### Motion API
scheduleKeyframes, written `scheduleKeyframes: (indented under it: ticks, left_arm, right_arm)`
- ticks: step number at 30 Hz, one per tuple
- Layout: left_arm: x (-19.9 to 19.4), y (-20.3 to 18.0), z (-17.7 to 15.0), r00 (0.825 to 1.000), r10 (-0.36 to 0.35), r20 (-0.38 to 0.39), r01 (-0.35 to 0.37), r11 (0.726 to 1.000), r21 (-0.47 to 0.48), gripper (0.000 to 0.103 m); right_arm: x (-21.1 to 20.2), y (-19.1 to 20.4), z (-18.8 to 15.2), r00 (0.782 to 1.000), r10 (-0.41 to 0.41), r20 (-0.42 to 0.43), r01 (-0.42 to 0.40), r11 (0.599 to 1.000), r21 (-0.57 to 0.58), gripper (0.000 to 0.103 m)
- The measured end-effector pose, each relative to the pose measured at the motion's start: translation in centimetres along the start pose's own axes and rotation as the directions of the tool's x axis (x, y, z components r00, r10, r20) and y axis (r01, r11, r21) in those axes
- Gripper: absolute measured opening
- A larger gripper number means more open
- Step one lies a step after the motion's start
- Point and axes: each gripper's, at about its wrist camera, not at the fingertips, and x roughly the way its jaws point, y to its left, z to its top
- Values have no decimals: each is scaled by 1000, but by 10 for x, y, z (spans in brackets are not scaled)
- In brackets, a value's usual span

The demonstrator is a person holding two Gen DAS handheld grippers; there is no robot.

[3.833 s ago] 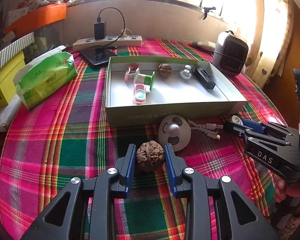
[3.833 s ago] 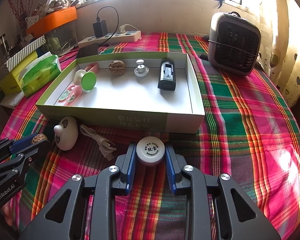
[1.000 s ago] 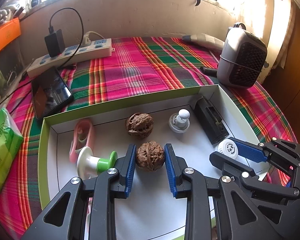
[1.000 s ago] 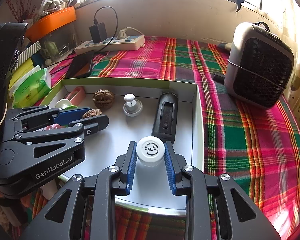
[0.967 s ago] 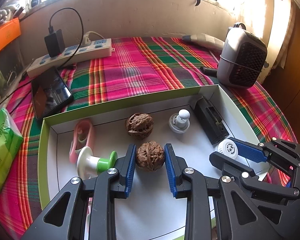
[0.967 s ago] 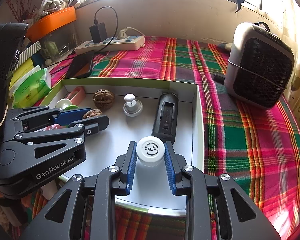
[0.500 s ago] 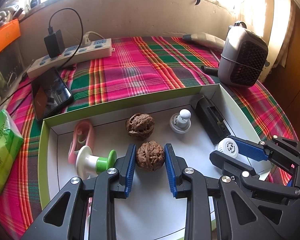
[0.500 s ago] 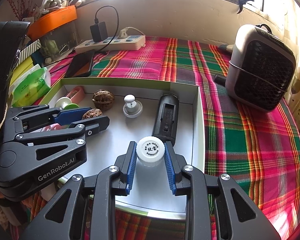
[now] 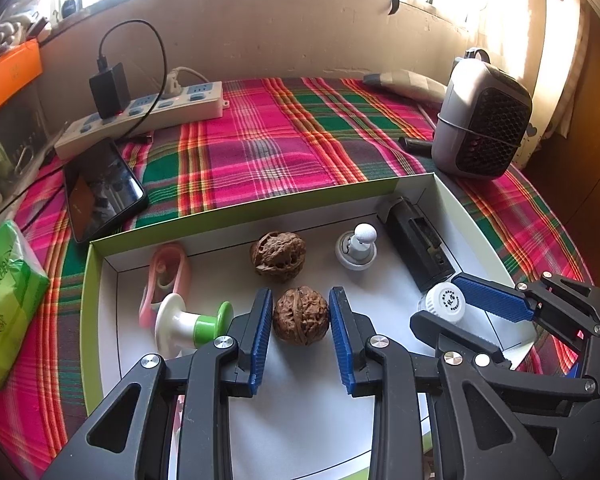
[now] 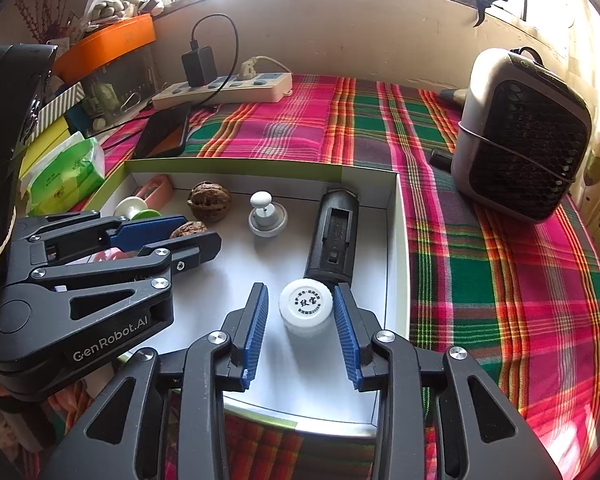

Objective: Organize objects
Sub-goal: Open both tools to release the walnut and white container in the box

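Left wrist view first: the left gripper (image 9: 300, 316) sits low inside the box (image 9: 236, 216), its jaws having just eased apart, so thin gaps show on both sides of the walnut (image 9: 300, 315) that now rests on the white floor between the blue pads. Just behind it lies a second walnut (image 9: 278, 255), and to the left a white and green spool (image 9: 188, 322) beside a pink clip (image 9: 168, 272).

From the right wrist camera, the right gripper (image 10: 302, 312) has likewise just been opening; the white-capped bottle (image 10: 306, 307) stands on the box floor between its pads, clear of the left pad and close against the right one. Directly beyond the bottle is a black rectangular device (image 10: 334, 236), and left of that a small grey and white knob (image 10: 266, 212).

Outside the box, on the plaid cloth (image 10: 480, 260), stand a small heater (image 10: 520, 140), a power strip (image 10: 224, 90) and a phone (image 10: 166, 130).
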Motion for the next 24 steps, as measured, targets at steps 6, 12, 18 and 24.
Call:
scheduleKeyframes:
  ticks: [6,12,18,24]
  left_arm:
    - [-8,-1,-2,1000,0,10,0,1000,1,29]
    - [-19,-2,-4,1000,-4,29,4,1000,3,30]
    - [-34,-3,-10,999,7,50,-7,1000,2,30]
    - [-49,-5,-19,998,8,67,-9,1000,3,30]
  right_arm:
    - [-5,-1,-1,1000,-10,10,10,1000,14,41]
    - [-13,-3,-4,1000,-18,23,17,999,32,41]
    - [-24,0,-7,999,-21,43,20,999,42,41]
    - [-37,4,-12,998,-23,62,20,999,44,41]
